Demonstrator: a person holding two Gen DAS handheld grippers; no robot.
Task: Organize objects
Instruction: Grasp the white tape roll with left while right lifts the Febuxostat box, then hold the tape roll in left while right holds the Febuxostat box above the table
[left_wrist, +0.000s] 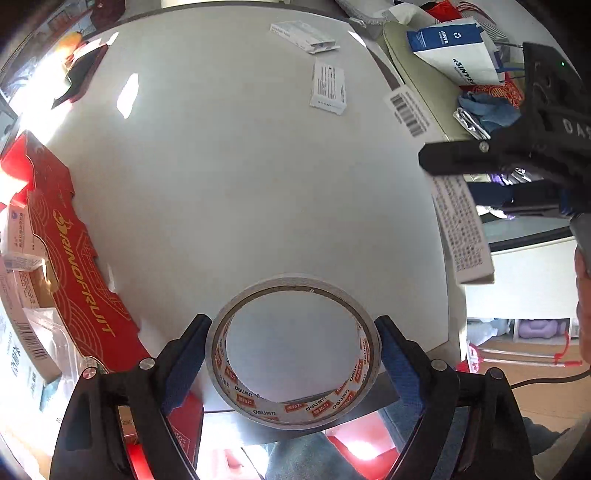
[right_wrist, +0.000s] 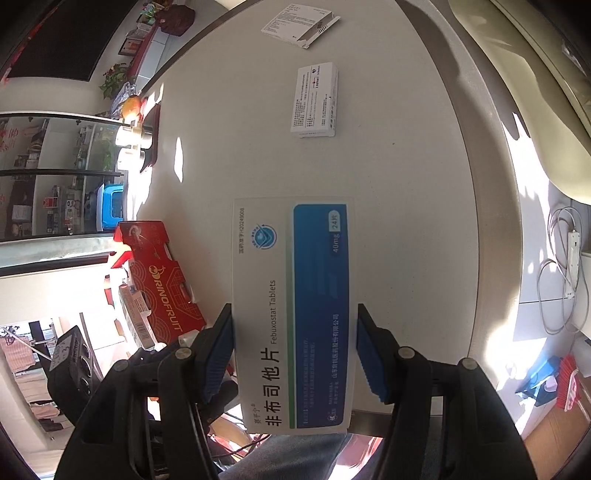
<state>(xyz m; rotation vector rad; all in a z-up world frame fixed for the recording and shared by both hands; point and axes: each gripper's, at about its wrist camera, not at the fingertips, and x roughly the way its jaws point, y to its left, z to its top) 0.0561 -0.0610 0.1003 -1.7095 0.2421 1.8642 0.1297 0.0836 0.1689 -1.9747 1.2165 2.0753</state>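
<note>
1. Tape roll (left_wrist: 293, 350) sits between the blue pads of my left gripper (left_wrist: 291, 354), held by its outer rim above the near edge of the white table (left_wrist: 240, 184); the jaws stand wide because the roll is wide.
2. My right gripper (right_wrist: 295, 354) is clamped on a white and blue tablet box (right_wrist: 295, 314), one pad on each long edge, the printed face toward the camera.
3. In the left view, that same box (left_wrist: 463, 229) hangs beyond the table's right edge, under the black body of my right gripper (left_wrist: 517, 158).
4. A red fruit carton (left_wrist: 77, 280) lies along the table's left side, with smaller packets crowded against it.
5. Two white medicine boxes rest farther out on the table: one closed (right_wrist: 316, 101), one with an open flap (right_wrist: 299, 22) near the far edge.
</note>
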